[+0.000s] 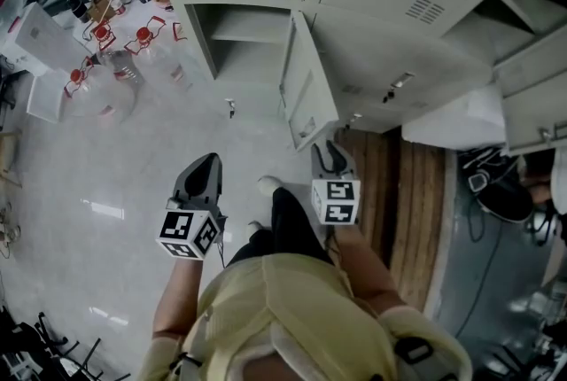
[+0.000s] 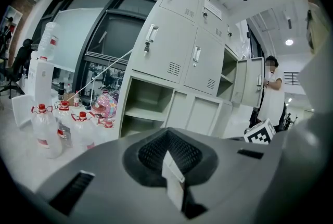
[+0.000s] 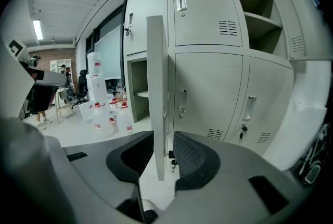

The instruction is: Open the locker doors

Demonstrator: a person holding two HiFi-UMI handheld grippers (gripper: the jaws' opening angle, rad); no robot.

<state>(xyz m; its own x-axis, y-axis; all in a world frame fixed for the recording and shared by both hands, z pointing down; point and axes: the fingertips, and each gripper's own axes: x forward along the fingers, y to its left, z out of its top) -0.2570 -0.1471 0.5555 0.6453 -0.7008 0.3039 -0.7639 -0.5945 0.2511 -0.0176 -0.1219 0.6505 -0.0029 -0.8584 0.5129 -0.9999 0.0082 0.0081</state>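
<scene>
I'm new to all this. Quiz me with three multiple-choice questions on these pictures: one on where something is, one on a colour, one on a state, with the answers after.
1. What stands between the jaws of the right gripper?
A) a chair leg
B) the edge of the open locker door
C) a broom handle

2. What colour are the caps on the clear bottles on the floor?
A) red
B) blue
C) green

3. The lower locker compartment nearest those bottles is:
A) shut
B) taped over
C) open, with a shelf showing

Answers:
1 B: the right gripper view shows the door's thin edge upright in the gap between the two dark pads.
2 A: the left gripper view shows red tops on every bottle.
3 C: its inside and shelf are plainly visible in the left gripper view and the head view.
</scene>
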